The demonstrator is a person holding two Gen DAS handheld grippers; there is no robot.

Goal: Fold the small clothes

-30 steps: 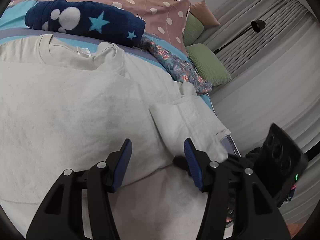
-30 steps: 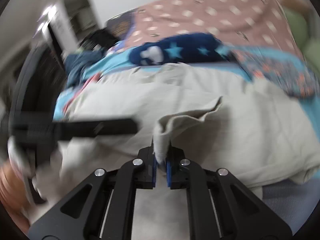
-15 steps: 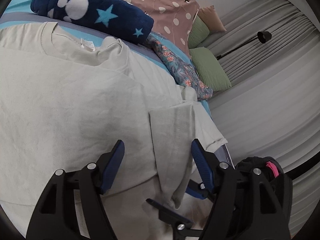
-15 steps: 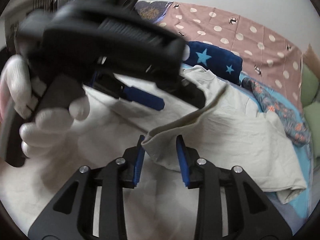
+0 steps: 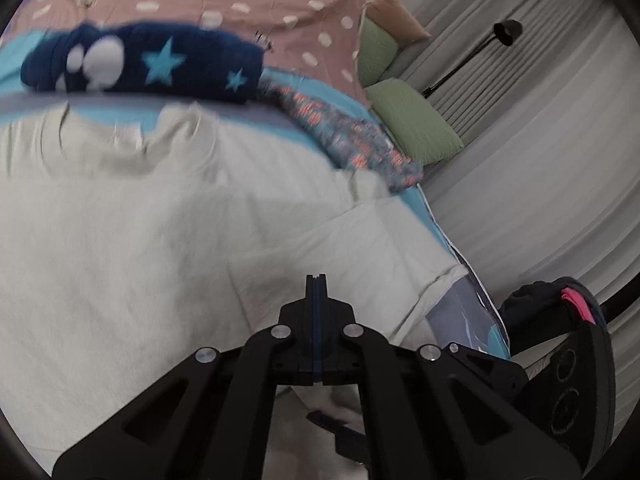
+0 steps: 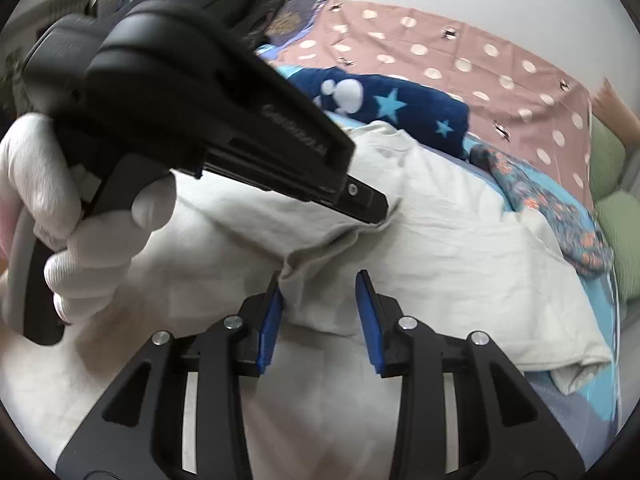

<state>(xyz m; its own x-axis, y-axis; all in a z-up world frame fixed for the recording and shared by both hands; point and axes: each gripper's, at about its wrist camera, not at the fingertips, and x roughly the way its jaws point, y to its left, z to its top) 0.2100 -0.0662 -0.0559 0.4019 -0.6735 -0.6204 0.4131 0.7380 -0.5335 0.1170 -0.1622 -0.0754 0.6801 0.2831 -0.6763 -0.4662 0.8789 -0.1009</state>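
A pale cream T-shirt (image 5: 160, 240) lies spread on the bed, collar toward the navy blanket; it also shows in the right wrist view (image 6: 460, 240). My left gripper (image 5: 316, 280) has its jaws pressed together. In the right wrist view the left gripper (image 6: 368, 208) pinches a raised fold of the shirt, held by a white-gloved hand (image 6: 92, 248). My right gripper (image 6: 320, 288) is open, its blue pads (image 6: 370, 316) on either side of the shirt's bunched edge without clamping it.
A navy star-print blanket (image 5: 140, 64) lies behind the shirt, with a dotted pink cover (image 5: 240, 4) beyond. A floral cloth (image 5: 352, 136) and green pillows (image 5: 416, 120) sit at the right. Curtains and a black lamp (image 5: 506, 32) stand past the bed edge.
My left gripper has shut on the shirt fold that the right gripper held. My right gripper has opened and let go of the fabric.
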